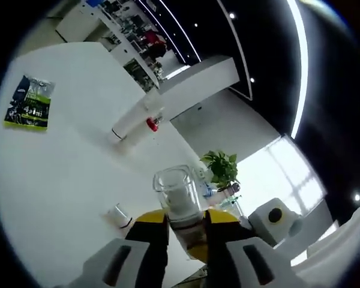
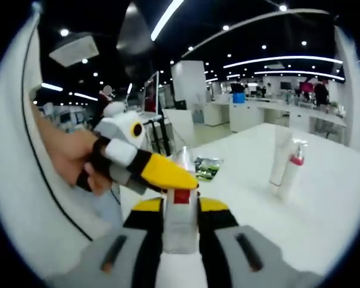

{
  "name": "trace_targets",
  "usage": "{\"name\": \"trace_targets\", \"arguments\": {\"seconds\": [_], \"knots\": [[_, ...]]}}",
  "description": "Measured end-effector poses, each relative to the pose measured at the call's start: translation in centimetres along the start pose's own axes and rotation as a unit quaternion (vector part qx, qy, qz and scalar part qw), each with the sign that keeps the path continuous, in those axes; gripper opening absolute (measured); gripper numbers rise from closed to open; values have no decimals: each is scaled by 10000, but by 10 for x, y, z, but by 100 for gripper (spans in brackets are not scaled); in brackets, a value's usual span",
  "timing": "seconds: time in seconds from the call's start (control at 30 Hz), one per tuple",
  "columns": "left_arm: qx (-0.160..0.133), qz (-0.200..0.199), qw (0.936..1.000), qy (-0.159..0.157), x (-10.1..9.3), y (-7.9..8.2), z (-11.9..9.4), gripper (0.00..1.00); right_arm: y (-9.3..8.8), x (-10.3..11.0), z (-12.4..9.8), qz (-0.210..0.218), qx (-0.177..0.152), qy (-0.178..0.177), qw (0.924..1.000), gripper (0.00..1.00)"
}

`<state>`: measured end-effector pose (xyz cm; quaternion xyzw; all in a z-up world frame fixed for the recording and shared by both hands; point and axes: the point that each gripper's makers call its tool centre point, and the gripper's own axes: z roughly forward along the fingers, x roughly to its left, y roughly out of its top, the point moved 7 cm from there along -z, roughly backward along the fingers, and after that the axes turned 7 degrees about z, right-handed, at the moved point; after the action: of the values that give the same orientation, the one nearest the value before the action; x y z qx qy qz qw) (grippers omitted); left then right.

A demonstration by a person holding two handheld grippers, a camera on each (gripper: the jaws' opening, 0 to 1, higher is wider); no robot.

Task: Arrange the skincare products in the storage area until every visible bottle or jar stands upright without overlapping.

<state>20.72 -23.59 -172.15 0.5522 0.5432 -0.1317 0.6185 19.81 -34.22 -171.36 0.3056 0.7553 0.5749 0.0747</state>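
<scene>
In the left gripper view, my left gripper point(image 1: 185, 231) sits at the bottom centre, its yellow-and-black jaws closed on a clear bottle point(image 1: 179, 198) that rises between them with its wide transparent cap toward the frame centre. Above it, the white table point(image 1: 66, 162) fills the left half. A white tube point(image 1: 131, 120) and a red-collared pump bottle point(image 1: 153, 122) stand touching each other in the upper centre. A small white jar point(image 1: 118, 214) rests on the table at lower left, just beside my left jaw. A green-and-black packet point(image 1: 29, 102) lies flat at far left. A potted plant point(image 1: 221, 169) is visible right of centre, beyond the table edge. In the right gripper view, my right gripper point(image 2: 180, 225) at bottom centre is likewise closed on the same bottle point(image 2: 180, 219), and the left gripper point(image 2: 138, 159), held by a hand point(image 2: 69, 157), enters from the left and meets the bottle from above. The tube point(image 2: 280, 157) and pump bottle point(image 2: 291, 171) stand at right; the packet point(image 2: 206, 168) lies past the bottle.
</scene>
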Motion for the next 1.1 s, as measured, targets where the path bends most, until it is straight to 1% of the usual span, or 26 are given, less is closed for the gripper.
{"name": "trace_targets", "arguments": {"seconds": [0.13,0.2,0.23,0.3,0.33,0.37,0.4,0.47,0.5,0.57,0.6,0.67,0.7,0.73,0.77,0.87,0.9,0.93,0.97,1.03,1.1], "knots": [[27,149,9999,-43,0,3,-1,21,1,-1,2,77,-10,56,10000,20],[95,317,9994,-48,-1,3,-2,21,1,-1,3,86,12,100,9999,20],[176,504,9986,-13,0,3,-1,21,1,0,4,92,31,158,9998,21],[267,665,9974,7,0,4,-1,21,2,1,4,113,39,220,9997,26],[336,811,9961,16,1,4,-1,21,2,1,4,113,23,238,9997,29],[473,1094,9928,67,3,4,-1,21,3,1,4,124,14,263,9996,31],[579,1271,9901,103,3,4,-1,21,2,1,3,148,54,308,9994,33],[663,1488,9866,75,1,5,-1,20,1,1,0,122,84,359,9992,33],[818,1851,9793,100,2,5,-2,20,0,1,-4,92,58,421,9991,34],[1010,2233,9694,121,1,5,-3,20,0,-1,-11,149,36,488,9987,35],[1066,2357,9659,115,1,5,-3,20,0,-2,-14,192,0,544,9983,35],[1142,2523,9609,72,0,4,-2,20,2,-4,-22,344,-110,628,9974,36],[1174,2564,9594,54,-1,4,-2,20,4,-5,-25,408,-169,649,9969,37],[1235,2655,9562,41,-2,3,-2,20,6,-7,-29,533,-266,683,9959,37],[1345,2823,9499,11,-2,2,-1,20,8,-9,-31,604,-326,697,9952,37],[1506,3046,9404,-155,-6,-2,1,20,14,-15,-37,761,-435,695,9937,36],[1597,3181,9343,-210,-7,-4,2,20,16,-16,-37,810,-475,726,9929,35],[1683,3240,9306,-273,-8,-6,3,20,17,-16,-37,822,-494,756,9925,35],[1774,3371,9239,-353,-10,-8,4,20,18,-16,-37,832,-502,775,9922,35],[1860,3498,9170,-460,-13,-11,6,20,20,-15,-35,838,-505,806,9919,34],[1922,3609,9106,-593,-17,-13,8,20,23,-11,-33,866,-548,960,9901,33]]}}
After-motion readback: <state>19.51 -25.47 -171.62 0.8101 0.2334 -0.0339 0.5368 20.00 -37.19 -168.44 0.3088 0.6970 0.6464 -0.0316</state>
